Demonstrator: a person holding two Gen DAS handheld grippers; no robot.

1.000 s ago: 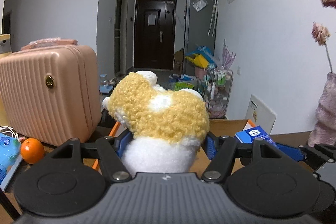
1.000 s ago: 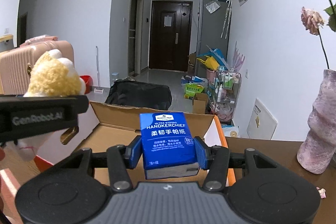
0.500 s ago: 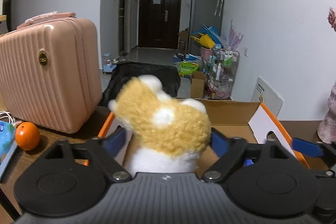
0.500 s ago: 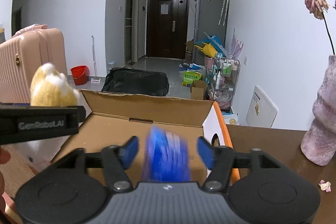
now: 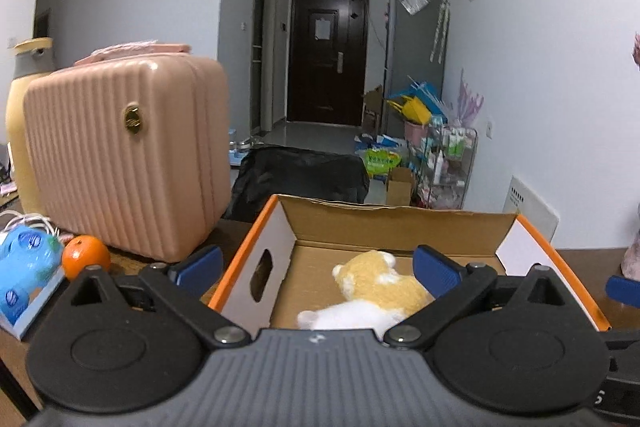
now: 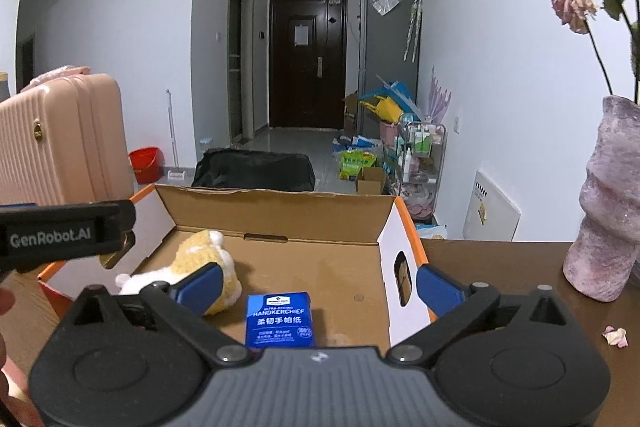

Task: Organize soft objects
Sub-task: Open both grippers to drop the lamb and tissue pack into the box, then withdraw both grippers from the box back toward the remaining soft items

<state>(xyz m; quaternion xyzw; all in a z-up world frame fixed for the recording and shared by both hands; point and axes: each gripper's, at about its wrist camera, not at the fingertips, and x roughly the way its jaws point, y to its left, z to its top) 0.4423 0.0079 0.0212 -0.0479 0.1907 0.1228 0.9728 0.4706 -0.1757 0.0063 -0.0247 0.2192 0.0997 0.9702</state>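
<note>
An open cardboard box with orange edges stands on the wooden table. A yellow and white plush toy lies on its side on the box floor, below my left gripper. The left jaws are opening wide and touch nothing. In the right wrist view the plush toy lies at the left of the box, and a blue handkerchief tissue pack stands on the floor beside it. My right gripper hovers over the pack, its jaws opening and clear of it.
A pink ribbed suitcase stands left of the box, with an orange and a blue pack in front. A pink vase with dried roses stands at the right, petals near it. The left gripper's body crosses the box's left edge.
Both grippers opened. The plush toy dropped from the left jaws into the box and tipped over. The tissue pack fell from the right jaws onto the box floor.
</note>
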